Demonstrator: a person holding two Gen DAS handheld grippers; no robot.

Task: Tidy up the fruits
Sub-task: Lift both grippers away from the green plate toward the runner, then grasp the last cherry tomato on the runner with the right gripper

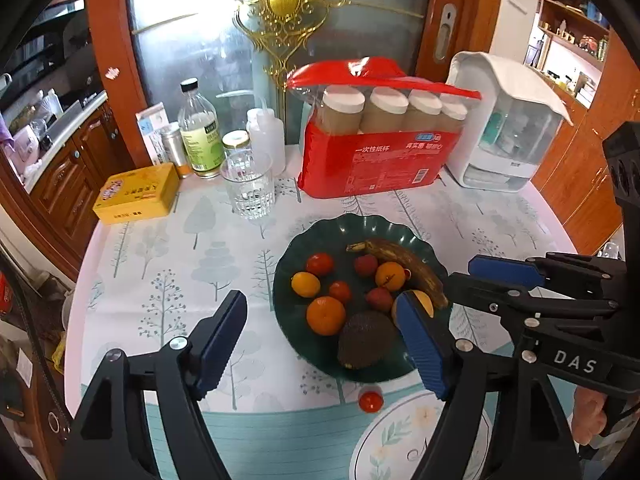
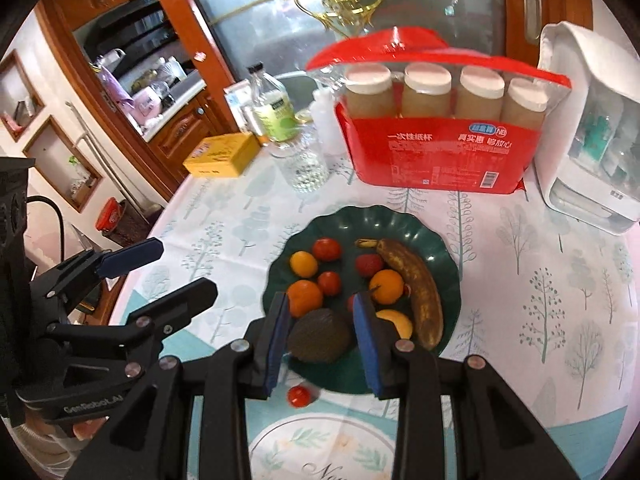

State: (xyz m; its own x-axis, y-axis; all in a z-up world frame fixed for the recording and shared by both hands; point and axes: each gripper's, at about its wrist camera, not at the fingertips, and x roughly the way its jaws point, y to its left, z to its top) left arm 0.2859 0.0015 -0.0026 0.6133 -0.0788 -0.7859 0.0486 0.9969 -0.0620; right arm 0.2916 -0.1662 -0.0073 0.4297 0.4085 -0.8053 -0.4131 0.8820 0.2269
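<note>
Fruits fill the dark green scalloped plate [image 1: 304,240] near the middle of the tree-print tablecloth [image 1: 160,264]. From the left wrist we see a browned banana [image 1: 404,262], an avocado [image 1: 366,338], an orange [image 1: 326,315] and small tomatoes on it, while one cherry tomato [image 1: 371,401] lies off the plate on the cloth by its near rim. Our left gripper [image 1: 320,336] hangs above with jaws spread wide and nothing between them. From the right wrist we see the same plate [image 2: 448,248], the avocado [image 2: 318,334] and the stray cherry tomato [image 2: 299,395]. Our right gripper [image 2: 324,340] floats over the near rim, jaws drawn close together, gripping nothing. Behind stands a red pack of paper cups [image 2: 436,152].
</note>
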